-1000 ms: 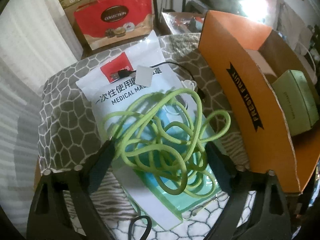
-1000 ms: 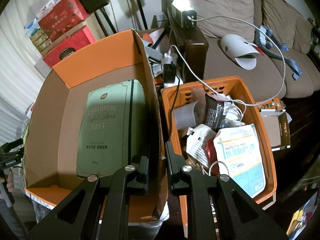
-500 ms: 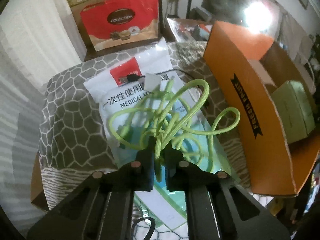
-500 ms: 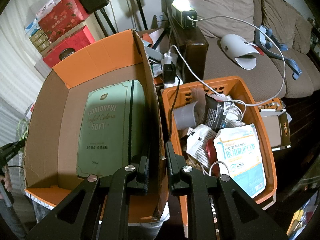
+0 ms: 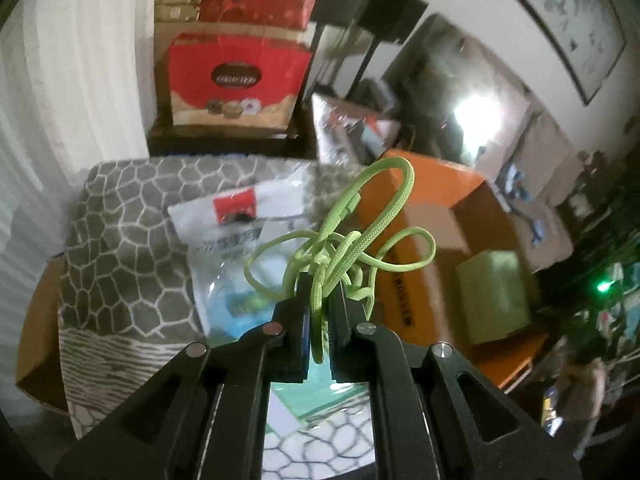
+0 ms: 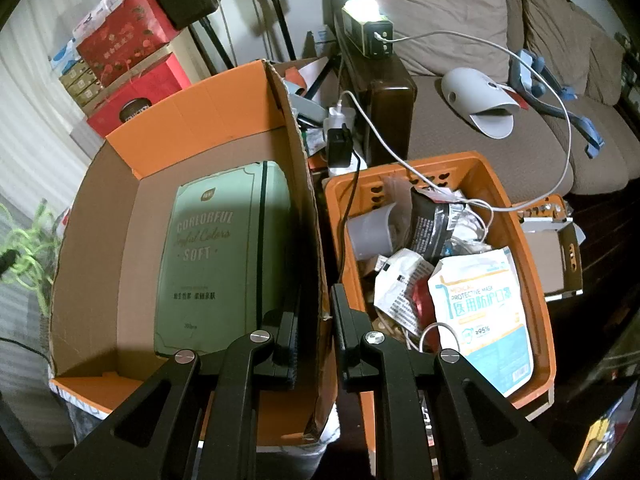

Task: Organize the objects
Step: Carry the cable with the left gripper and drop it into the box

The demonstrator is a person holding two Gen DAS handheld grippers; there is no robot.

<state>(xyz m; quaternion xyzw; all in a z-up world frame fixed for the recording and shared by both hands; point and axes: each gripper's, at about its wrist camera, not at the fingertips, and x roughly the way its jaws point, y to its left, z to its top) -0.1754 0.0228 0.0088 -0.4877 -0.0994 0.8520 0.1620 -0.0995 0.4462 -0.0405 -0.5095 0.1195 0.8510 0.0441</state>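
Left wrist view: your left gripper (image 5: 319,300) points forward above the patterned cloth (image 5: 120,248), fingers closed on the green cord (image 5: 352,248). The cord hangs in a loose tangle at frame centre, its loops rising above the fingertips. Beneath it, centre left, lies the mask packet (image 5: 240,232); its print is blurred and cannot be read. At centre right stands the cardboard box (image 5: 420,208), also blurred, with the green pack (image 5: 494,296) visible inside it.

Right wrist view: your right gripper (image 6: 316,320) straddles the right wall of the cardboard box (image 6: 304,184), one finger inside and one outside, both fingers closed against that wall. The green pack (image 6: 224,256) lies flat on the box floor, its lower right corner hidden behind the inner finger. At the left edge of the frame, the green cord (image 6: 28,248) shows only in part, cut off by the box wall and the frame edge.

To the right of the box, just beside it, sits the orange basket (image 6: 536,280). It holds a grey cup (image 6: 370,236), a black pouch (image 6: 434,224), crumpled packets and a blue-and-white mask pack (image 6: 484,316). A white cable (image 6: 472,196) runs into the basket from the upper centre
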